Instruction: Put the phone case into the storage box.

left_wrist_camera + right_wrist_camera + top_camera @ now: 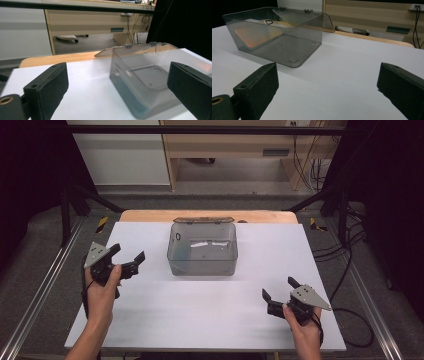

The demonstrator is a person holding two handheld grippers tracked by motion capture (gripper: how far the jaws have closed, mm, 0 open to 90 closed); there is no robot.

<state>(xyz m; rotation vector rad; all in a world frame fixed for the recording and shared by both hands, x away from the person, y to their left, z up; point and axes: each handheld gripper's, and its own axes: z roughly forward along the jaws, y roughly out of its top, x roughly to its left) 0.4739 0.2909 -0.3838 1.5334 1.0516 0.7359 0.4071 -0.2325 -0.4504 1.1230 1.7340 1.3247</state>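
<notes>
A white table (pixel 210 320) spans the middle of the high view. At its upper centre stands a smoky clear box (pixel 202 249), lid hinged open at the back, long axis running across the frame. The left gripper (pixel 131 258) at frame left hovers just beside it, jaws wide and empty; the right gripper (pixel 280 292), lower right, stands farther off, jaws likewise wide. What lies inside the box, behind its tinted walls, is hard to make out.

A lab or test room: a white worktop (pixel 210 310) inside a black metal frame (pixel 200 129), loose black cables (pixel 350 250), pale wooden desk (pixel 235 145) behind.
</notes>
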